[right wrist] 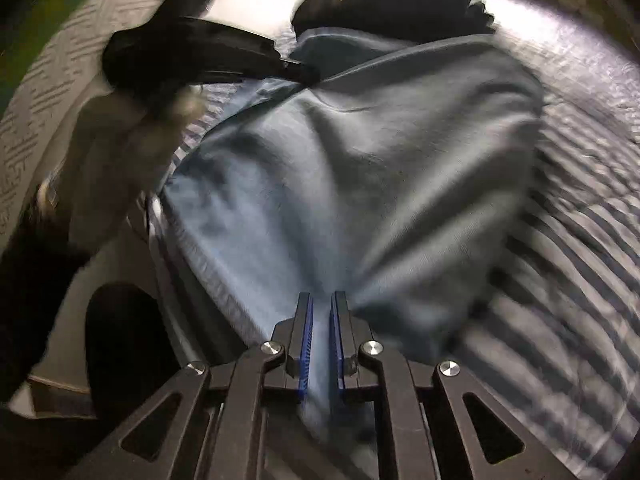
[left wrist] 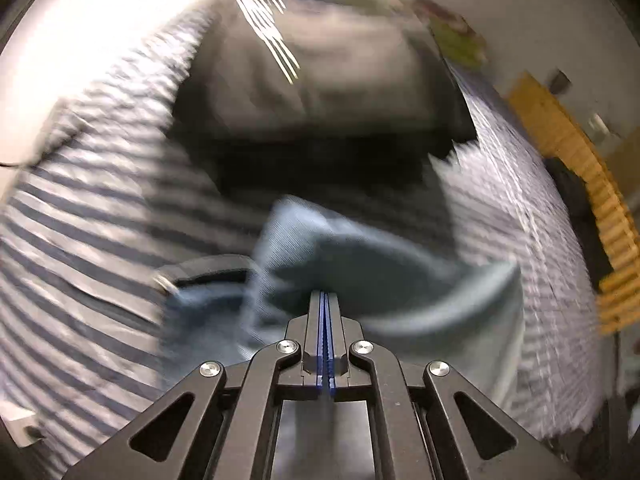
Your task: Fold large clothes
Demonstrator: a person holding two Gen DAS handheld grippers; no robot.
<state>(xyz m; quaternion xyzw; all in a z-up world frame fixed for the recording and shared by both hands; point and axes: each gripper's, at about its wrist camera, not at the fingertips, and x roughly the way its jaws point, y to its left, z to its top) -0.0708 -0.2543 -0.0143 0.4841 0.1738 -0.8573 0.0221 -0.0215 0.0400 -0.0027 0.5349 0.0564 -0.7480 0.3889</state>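
**Both tools grip the blue garment over the striped bed**

The blue garment lies spread on the striped bed cover, and it is lifted at two places. The right tool is clenched on a bunched edge of the cloth; I see the fabric running between its blue pads, which stand a little apart because of the thick fold. The left tool is closed completely, pads together, and the cloth begins just at its tips, so it seems to pinch a thin edge, though the blur makes this hard to confirm.

From the right tool the garment stretches away forward, and at its far end the left tool holds the other point. So the long axis of the cloth runs from one tool to the other, with tension folds radiating between them. A dark garment lies beyond, near the far edge.

I judge that the coming move depends on this line: both hands must carry their ends in the same direction to lay one half over the other. Each hand is already at its own end.
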